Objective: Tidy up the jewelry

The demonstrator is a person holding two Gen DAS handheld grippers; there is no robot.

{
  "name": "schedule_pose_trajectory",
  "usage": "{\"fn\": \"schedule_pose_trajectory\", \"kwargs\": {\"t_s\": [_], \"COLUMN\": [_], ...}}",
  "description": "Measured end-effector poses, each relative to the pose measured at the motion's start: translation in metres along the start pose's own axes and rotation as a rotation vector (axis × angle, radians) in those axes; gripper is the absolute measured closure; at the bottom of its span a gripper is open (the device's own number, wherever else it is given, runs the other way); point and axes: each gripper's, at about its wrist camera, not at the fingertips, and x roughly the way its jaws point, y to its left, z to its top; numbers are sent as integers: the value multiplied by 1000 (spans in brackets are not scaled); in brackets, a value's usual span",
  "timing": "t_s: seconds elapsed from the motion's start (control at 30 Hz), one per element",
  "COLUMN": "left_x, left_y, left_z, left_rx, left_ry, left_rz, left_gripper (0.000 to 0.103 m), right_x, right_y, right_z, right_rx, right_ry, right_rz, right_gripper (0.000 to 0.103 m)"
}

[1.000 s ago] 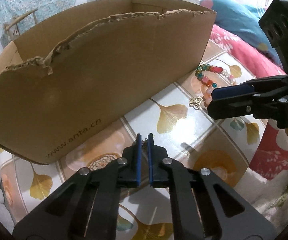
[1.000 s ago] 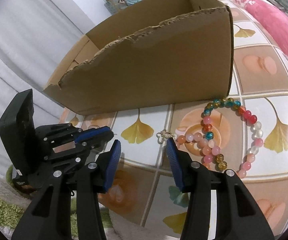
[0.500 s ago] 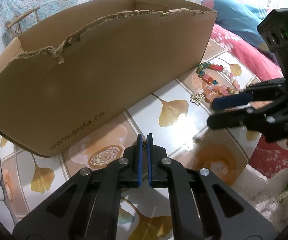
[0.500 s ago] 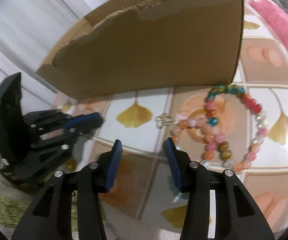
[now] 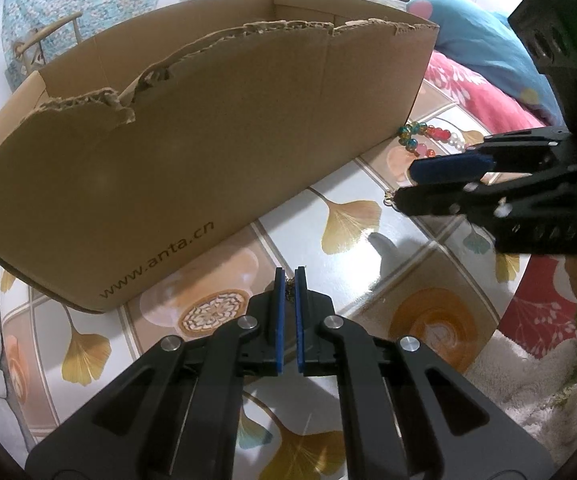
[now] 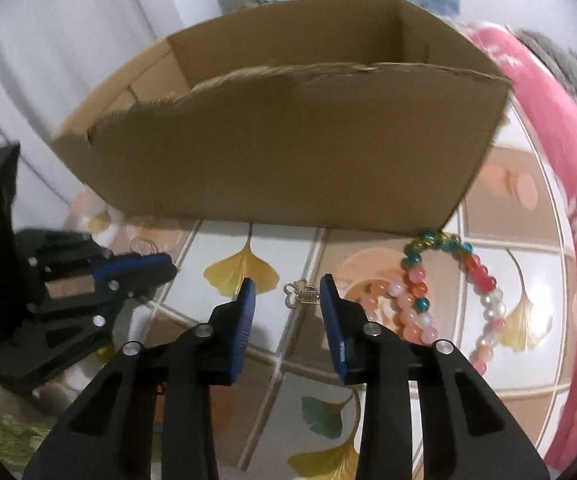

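Left wrist view showed "www.anta.cn" printed in dark letters low on the near wall of the torn cardboard box [image 5: 192,152]. The left gripper [image 5: 289,280] was pinched nearly shut on a thin gold chain [image 5: 289,289], a short stretch of it showing between the blue pads. The right gripper [image 6: 287,294] had just been closing, its jaws at a middling gap, with the small silver charm [image 6: 300,293] lying on the table between the fingertips, not yet pressed. The beaded bracelets [image 6: 444,292], pink, red, teal and pearl, lay just right of that gripper, touching the box's near corner. Everything rested on a glossy tabletop [image 5: 352,220] patterned with ginkgo leaves. A pink floral blanket [image 6: 560,160] edged the table on the right.
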Motion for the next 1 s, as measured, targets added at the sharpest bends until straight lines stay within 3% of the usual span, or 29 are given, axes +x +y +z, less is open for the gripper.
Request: {"fn": "schedule_pose_trajectory", "kwargs": {"t_s": [0.23, 0.47, 1.0], "left_x": [-1, -2, -1], "left_y": [2, 3, 2], "left_z": [-2, -2, -1], "left_rx": [3, -1, -2], "left_ry": [-2, -3, -4], "left_rz": [-5, -8, -9], "left_gripper": [99, 99, 99], "right_x": [13, 24, 7], "right_y": [11, 16, -5], "right_z": [10, 11, -2], "right_rx": [-90, -181, -191], "right_ry": [14, 56, 66], "right_rz": [-57, -38, -14], "right_gripper": [72, 84, 86]}}
